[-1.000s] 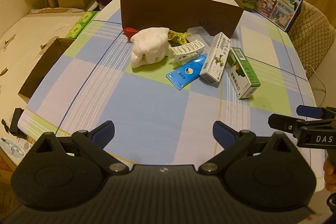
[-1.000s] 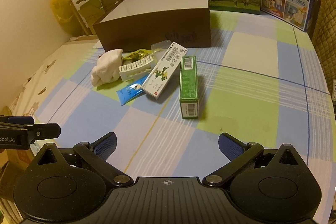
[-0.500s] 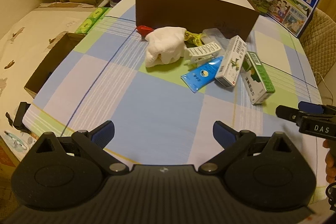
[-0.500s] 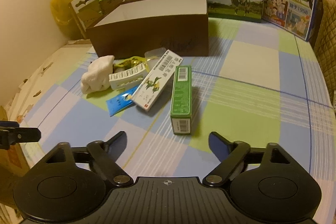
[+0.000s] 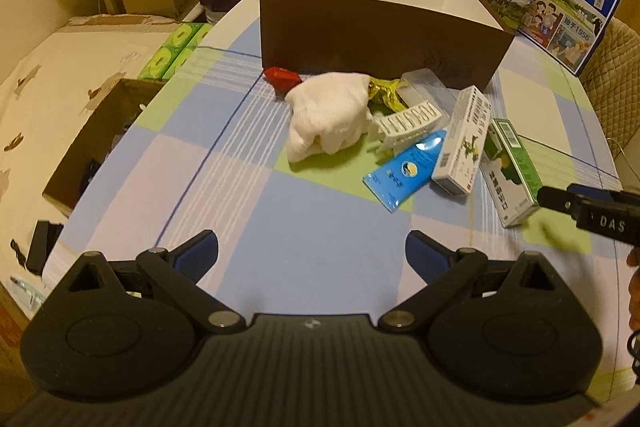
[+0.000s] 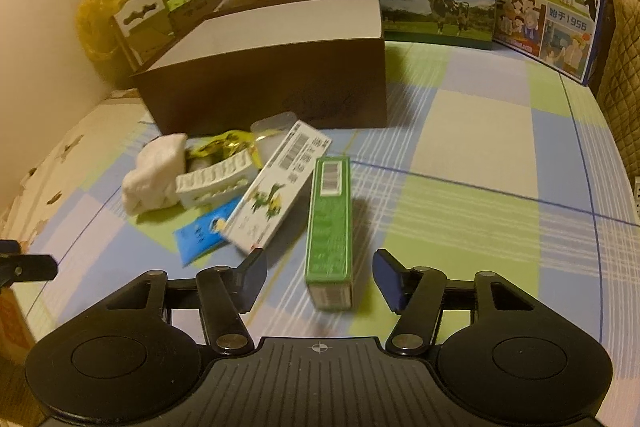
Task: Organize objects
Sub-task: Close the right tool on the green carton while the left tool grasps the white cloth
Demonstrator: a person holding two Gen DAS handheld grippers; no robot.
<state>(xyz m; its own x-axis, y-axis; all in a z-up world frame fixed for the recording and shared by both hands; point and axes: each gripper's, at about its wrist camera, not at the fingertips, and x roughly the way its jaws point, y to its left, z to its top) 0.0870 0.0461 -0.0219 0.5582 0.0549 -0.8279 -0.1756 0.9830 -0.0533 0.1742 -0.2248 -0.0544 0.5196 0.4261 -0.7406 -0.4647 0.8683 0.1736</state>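
Jaws of my right gripper (image 6: 319, 281), spread wide a second ago, are closing around the near end of the green carton (image 6: 329, 223), pads not yet touching. I am keeping my left gripper (image 5: 311, 255) spread, empty. Far behind, the brown box (image 6: 280, 83) is showing only bare white walls.
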